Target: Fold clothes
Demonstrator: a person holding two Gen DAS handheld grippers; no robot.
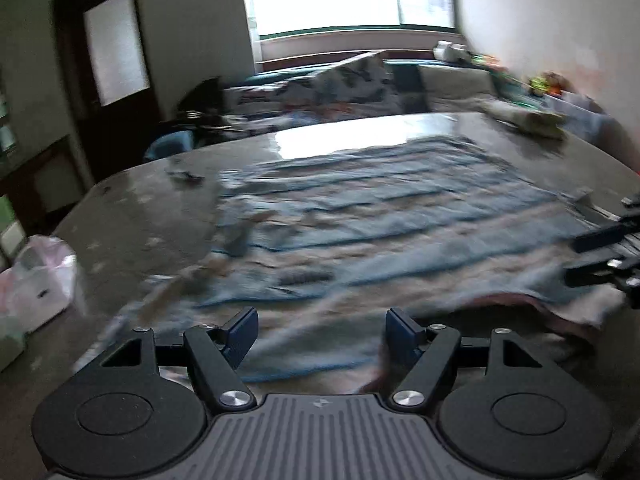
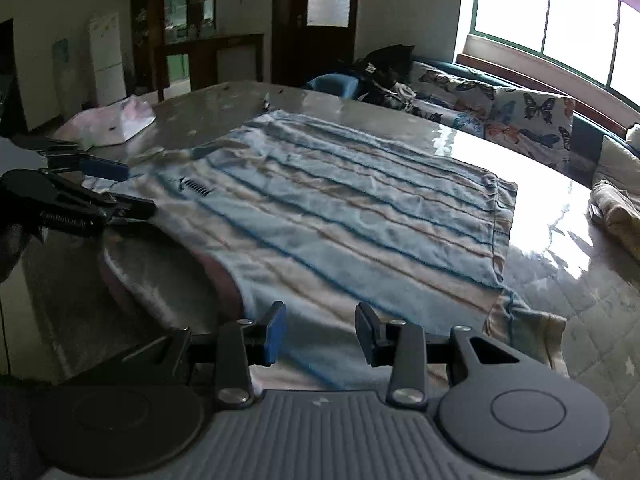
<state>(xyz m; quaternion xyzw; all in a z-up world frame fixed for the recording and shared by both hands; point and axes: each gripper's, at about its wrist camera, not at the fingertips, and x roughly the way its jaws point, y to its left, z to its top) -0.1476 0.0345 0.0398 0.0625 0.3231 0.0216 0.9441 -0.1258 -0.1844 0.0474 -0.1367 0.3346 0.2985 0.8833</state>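
A light blue shirt with dark blue and tan stripes [image 2: 340, 216] lies spread flat on the glossy table [image 2: 540, 184]; it also shows in the left wrist view [image 1: 360, 216], blurred. My right gripper [image 2: 320, 334] is open, its jaws wide apart just above the shirt's near edge. My left gripper [image 1: 322, 332] is open over the shirt's near left edge, where a sleeve lies bunched. From the right wrist view the left gripper [image 2: 116, 188] sits at the shirt's left side. From the left wrist view the right gripper [image 1: 592, 256] sits at the right edge.
A white plastic bag [image 2: 108, 124] lies on the table's far left. A tan garment [image 2: 616, 208] lies at the table's right side. A butterfly-print sofa [image 2: 520, 112] runs under the window behind the table. A dark door and cabinets stand beyond.
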